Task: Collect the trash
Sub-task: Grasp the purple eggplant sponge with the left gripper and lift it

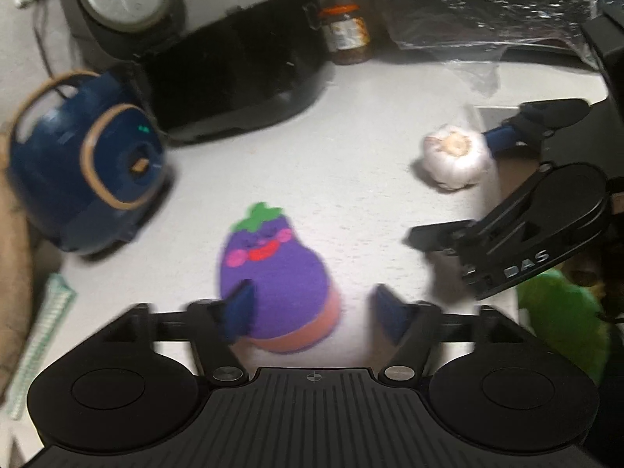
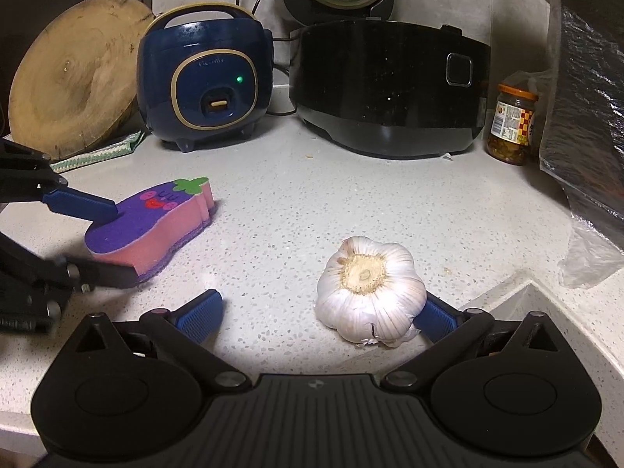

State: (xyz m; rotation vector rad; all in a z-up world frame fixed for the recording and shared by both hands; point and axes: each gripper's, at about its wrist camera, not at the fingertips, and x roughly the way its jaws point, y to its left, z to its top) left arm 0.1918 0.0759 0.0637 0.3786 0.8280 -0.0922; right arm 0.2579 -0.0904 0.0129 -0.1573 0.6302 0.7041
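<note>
A purple eggplant-shaped sponge [image 1: 273, 273] with a pink base lies flat on the white counter; it also shows in the right wrist view [image 2: 152, 230]. My left gripper [image 1: 312, 312] is open with its blue fingers on either side of the sponge's near end; it shows in the right wrist view [image 2: 105, 245] too. A whole garlic bulb [image 2: 370, 292] sits on the counter, also seen in the left wrist view [image 1: 454, 162]. My right gripper [image 2: 316, 314] is open around the bulb, its right finger touching it; the left wrist view [image 1: 460, 187] shows it beside the bulb.
A blue rice cooker [image 2: 206, 82], a black cooker [image 2: 390, 85] with raised lid and a jar [image 2: 513, 128] stand at the back. A round wooden board [image 2: 74, 74] leans left. A plastic-wrapped black object [image 2: 585, 117] is right. The counter edge [image 2: 507, 296] steps down right. Something green [image 1: 561, 323] lies right.
</note>
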